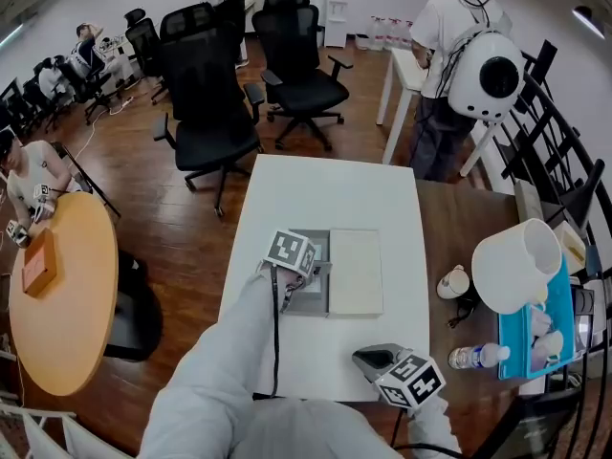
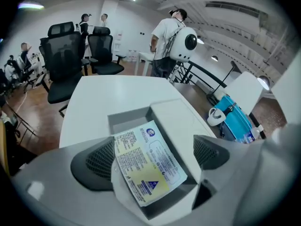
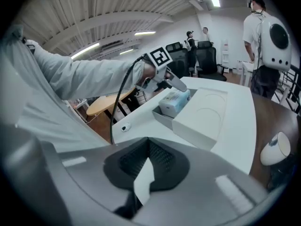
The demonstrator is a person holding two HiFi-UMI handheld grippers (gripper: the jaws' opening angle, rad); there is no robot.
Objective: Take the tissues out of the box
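Tissue pack [image 2: 148, 161]: label side up, skewed, in the grey tray [image 2: 124, 121] of the opened box. It rises above the tray's rim. White lid [image 2: 181, 126] lies just beside the tray on its right, touching it.

Your left gripper [image 2: 153, 158]: tipped down over the tray, jaws spread wide with the pack between them. The pack's left edge is against the left pad; the right pad stands clear of it, so no squeeze.

Your right gripper [image 3: 148, 166]: jaws drawn together, nothing gripped that I can make out. It hangs over the near right corner of the white table [image 1: 325, 189], well apart from the box.

Box sits mid-table. Off the table's right edge, on the brown table: a white mug [image 1: 454, 282] and a water bottle [image 1: 478, 355]. Beyond the far end: black office chairs [image 1: 206, 94] and a person with a white backpack [image 1: 459, 46].
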